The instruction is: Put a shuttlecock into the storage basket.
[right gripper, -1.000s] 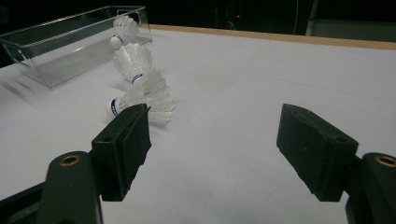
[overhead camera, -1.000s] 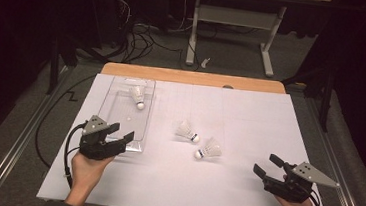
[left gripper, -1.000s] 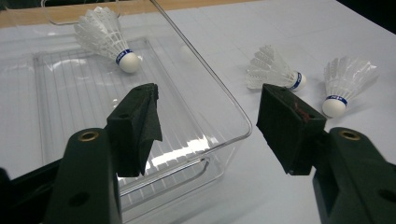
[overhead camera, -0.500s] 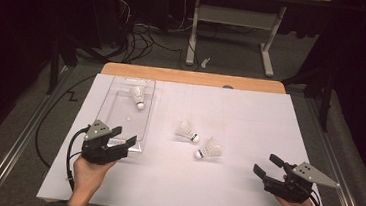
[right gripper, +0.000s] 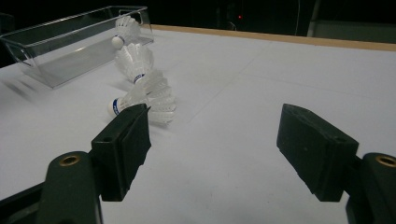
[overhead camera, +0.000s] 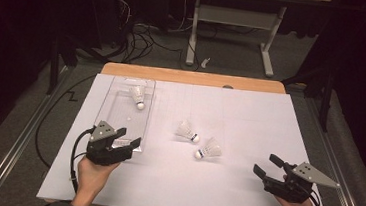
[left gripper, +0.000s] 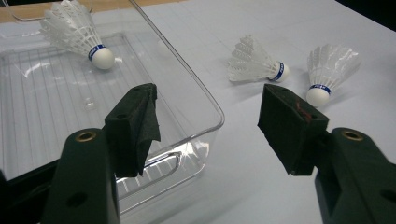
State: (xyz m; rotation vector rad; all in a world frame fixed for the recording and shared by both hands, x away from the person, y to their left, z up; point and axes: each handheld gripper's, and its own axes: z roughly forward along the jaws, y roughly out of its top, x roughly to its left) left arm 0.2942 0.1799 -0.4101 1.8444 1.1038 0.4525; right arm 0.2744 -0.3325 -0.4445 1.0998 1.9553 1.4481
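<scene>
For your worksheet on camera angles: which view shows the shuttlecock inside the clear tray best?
The left gripper view: the shuttlecock lies large and sharp in the clear tray. High view shows it small; right gripper view, distant, behind the wall.

No legible text, label or number anywhere.

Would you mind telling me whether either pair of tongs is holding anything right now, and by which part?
Nothing is held. The left tongs and right tongs are both open, with no shuttlecock between the jaws.
</scene>
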